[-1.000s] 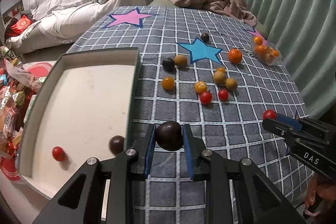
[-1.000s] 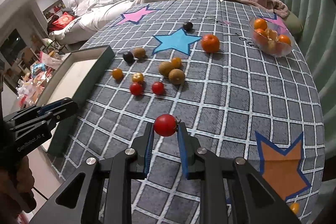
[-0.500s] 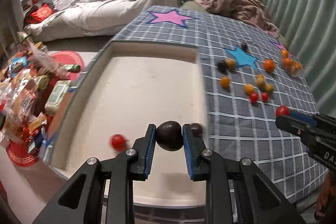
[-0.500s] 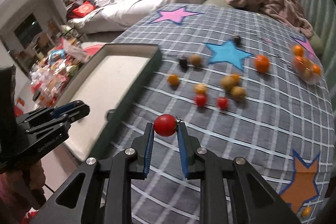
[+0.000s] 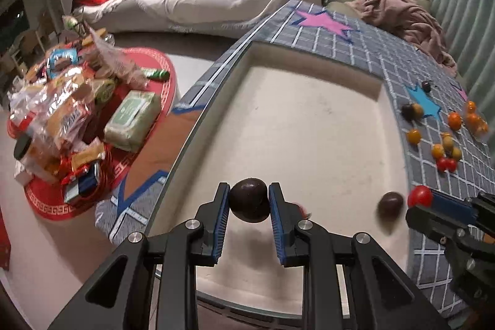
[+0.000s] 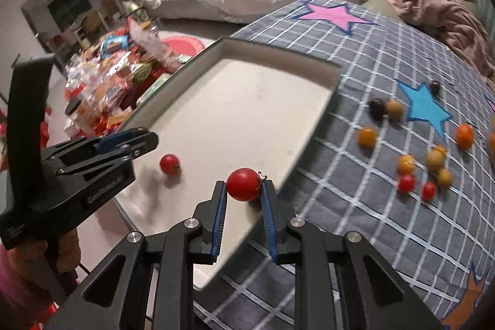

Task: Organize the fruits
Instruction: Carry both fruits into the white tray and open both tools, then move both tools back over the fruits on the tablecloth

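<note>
Over the tray now, both grippers have swung in from the tablecloth: left gripper clamps a dark plum, right gripper pinches a tomato; drop-off looks next.

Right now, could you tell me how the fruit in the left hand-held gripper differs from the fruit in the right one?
The left hand-held gripper holds a dark plum; the right hand-held gripper holds a red tomato. The plum is matte and stemless, while the tomato is glossy with a small stem. The plum hangs over the tray's floor; the tomato hangs near its rim. Both are round, pinched between blue pads.
</note>
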Action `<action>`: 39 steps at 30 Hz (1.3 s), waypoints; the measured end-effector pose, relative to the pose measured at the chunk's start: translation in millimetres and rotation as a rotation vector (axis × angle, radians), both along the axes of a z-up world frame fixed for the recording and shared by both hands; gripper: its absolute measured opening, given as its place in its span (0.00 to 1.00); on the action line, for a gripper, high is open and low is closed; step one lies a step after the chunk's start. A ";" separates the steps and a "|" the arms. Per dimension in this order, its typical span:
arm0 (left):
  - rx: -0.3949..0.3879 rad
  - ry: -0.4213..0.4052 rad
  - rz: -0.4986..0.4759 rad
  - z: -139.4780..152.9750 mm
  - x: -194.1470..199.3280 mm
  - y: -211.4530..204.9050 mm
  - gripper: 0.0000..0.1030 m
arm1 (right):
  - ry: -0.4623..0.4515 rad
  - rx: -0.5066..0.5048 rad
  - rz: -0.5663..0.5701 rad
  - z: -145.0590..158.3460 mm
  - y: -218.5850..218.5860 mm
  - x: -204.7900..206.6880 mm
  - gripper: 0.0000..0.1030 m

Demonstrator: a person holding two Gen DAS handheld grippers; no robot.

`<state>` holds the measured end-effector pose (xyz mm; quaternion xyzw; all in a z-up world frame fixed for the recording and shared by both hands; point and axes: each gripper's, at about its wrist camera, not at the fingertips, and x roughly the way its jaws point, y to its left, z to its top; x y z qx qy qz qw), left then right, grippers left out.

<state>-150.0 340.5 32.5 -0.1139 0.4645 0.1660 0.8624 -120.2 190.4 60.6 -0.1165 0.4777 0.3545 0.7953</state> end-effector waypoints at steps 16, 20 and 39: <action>0.046 0.055 -0.012 -21.7 -6.7 -1.3 0.27 | 0.006 -0.076 0.072 -18.6 20.5 -14.5 0.56; 0.038 0.048 -0.008 -21.0 -8.1 -1.8 0.70 | -0.020 -0.062 0.064 -8.4 15.7 -17.5 0.67; 0.010 -0.061 -0.258 26.4 7.9 -112.8 0.78 | -0.049 -0.038 -0.413 -4.1 -187.7 -12.4 0.81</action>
